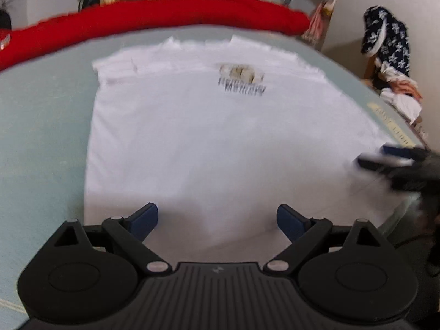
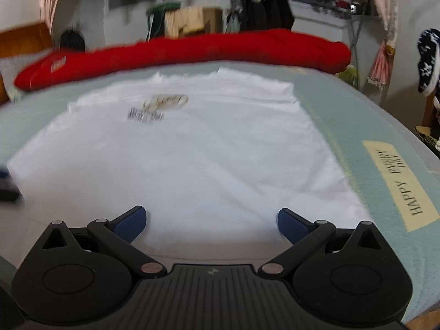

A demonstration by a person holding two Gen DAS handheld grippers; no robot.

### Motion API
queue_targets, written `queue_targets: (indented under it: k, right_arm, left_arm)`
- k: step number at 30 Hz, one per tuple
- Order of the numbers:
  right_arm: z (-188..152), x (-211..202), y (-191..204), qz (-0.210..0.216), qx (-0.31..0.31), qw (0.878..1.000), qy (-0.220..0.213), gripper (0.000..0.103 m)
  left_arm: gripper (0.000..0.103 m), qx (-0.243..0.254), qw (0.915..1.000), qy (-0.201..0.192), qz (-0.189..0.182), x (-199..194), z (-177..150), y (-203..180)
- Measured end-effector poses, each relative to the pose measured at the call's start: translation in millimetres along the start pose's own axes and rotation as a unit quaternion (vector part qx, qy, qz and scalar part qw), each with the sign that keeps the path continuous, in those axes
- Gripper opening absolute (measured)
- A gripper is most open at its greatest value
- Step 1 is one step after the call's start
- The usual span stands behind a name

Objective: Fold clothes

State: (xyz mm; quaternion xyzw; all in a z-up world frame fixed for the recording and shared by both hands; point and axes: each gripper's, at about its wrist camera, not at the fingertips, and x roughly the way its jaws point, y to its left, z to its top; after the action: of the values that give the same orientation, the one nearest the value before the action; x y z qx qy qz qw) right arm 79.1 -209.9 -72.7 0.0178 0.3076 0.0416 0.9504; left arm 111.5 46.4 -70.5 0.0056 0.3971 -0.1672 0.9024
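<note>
White T-shirt (image 1: 220,143) lies spread flat on the pale green bed cover (image 1: 41,126), print up, collar toward the red bolster (image 1: 154,16). I hold my left gripper (image 1: 217,221) and right gripper (image 2: 211,224) wide apart, empty, over its near hem, seemingly placed to pinch it.

1 white T-shirt (image 1: 209,143) with 1 printed logo (image 1: 242,73); 1 red bolster (image 1: 154,16); 1 pale green bedspread (image 2: 357,126) bearing 1 yellow label (image 2: 398,184); 2 grippers, left gripper (image 1: 217,220) and right gripper (image 2: 211,224), each with 2 blue fingertips (image 2: 132,222).
</note>
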Motion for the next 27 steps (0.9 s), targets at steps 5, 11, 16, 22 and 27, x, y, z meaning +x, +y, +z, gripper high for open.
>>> queue_targets:
  k: [5, 11, 16, 22, 27]
  right_arm:
    - [-7.9, -7.0, -33.1, -0.004, 0.026, 0.999, 0.021, 0.103]
    - [2.4, -16.2, -43.9, 0.0, 0.05, 0.999, 0.004, 0.103]
    - [20.1, 15.5, -43.3, 0.012, 0.054, 0.998, 0.012, 0.103]
    - [27.3, 32.0, -72.3, -0.018, 0.102, 0.994, 0.017, 0.103]
    - [38.2, 6.2, -48.9, 0.003, 0.057, 0.998, 0.011, 0.103]
  left_arm:
    - [0.097, 0.0, 1.0, 0.005, -0.005, 3.6, -6.7, -2.0]
    - [0.097, -0.027, 0.9995, 0.0, -0.018, -2.6, -10.1, 8.3]
    - [0.098, -0.038, 0.9991, -0.005, -0.016, -1.9, -11.5, 8.5]
    - [0.097, -0.056, 0.9979, -0.01, -0.032, -6.9, -10.4, 15.7]
    - [0.098, -0.035, 0.9972, -0.045, -0.05, -22.9, 0.9, 2.6]
